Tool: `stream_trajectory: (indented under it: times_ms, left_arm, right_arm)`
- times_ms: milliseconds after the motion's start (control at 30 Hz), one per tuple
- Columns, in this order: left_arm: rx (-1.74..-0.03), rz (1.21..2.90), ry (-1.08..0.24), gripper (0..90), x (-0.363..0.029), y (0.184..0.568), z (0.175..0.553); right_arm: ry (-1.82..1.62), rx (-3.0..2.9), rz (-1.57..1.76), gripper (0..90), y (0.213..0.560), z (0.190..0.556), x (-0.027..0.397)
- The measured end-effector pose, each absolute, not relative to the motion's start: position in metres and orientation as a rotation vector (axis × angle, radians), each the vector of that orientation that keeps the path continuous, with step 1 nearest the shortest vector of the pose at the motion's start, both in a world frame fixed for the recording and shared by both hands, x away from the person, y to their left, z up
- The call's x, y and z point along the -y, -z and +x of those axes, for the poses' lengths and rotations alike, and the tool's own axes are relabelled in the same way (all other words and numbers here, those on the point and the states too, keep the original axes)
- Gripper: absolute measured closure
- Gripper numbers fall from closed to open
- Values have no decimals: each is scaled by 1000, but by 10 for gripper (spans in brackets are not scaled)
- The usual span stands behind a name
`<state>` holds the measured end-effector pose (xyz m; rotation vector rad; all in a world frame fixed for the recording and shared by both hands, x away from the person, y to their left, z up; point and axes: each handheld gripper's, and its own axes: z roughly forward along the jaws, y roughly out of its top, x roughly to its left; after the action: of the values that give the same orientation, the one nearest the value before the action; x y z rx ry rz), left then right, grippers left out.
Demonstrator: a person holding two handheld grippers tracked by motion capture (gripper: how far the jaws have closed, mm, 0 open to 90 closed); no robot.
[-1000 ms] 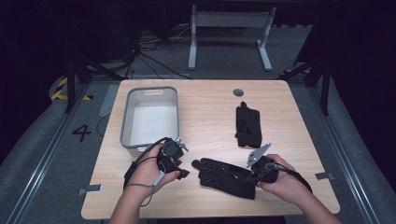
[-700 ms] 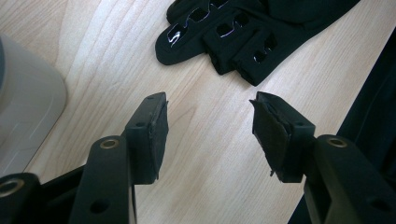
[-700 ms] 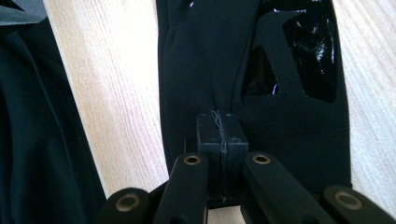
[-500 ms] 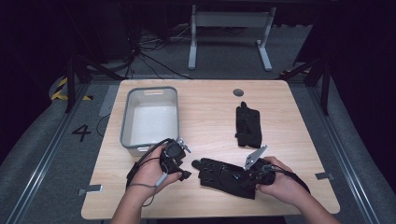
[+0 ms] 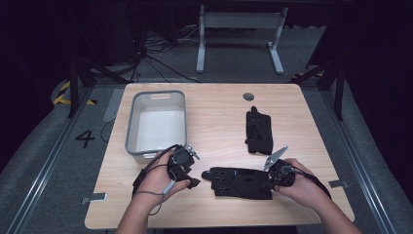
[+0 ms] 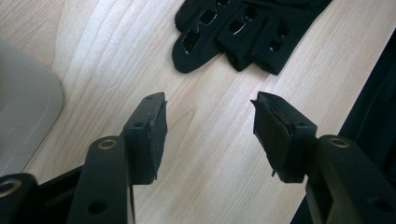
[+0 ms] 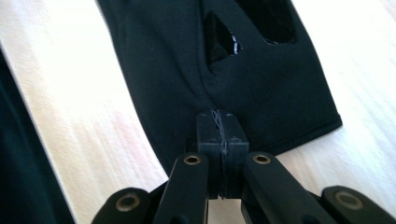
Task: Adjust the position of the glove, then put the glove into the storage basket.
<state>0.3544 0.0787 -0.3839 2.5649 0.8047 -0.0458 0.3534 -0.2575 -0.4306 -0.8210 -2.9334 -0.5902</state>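
Tabletop glove (image 5: 241,182): right tongs (image 5: 272,178) pinching its cuff.

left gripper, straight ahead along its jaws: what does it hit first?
Likely the fingertips of the black glove, after bare table. The left gripper is open with nothing between its jaws; its height above the table is unclear.
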Motion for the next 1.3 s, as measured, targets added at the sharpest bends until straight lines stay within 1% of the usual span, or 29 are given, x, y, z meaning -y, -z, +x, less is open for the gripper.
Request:
stream_trajectory:
  times_ms: [267,467,533,800,900,1233,1300]
  left_arm:
    - [-796,2572,56,454,-78,385,355]
    - [-789,2573,56,454,-77,385,357]
    - [-798,2565,55,455,-76,385,357]
    - [-839,2531,44,463,-80,382,357]
    - [-845,2524,42,466,-81,381,357]
    - [-869,2502,53,465,-86,380,356]
    - [-876,2500,49,464,-88,380,356]
  right_arm:
    - [593,2930,-889,898,430,359,271]
    - [590,2965,-862,891,427,355,269]
    - [622,2959,-851,877,424,354,267]
    - [675,2967,-884,865,416,352,268]
    - [712,2957,-920,842,412,352,270]
    - [869,2895,-1036,813,399,359,281]
    - [892,2885,-1063,784,396,363,282]
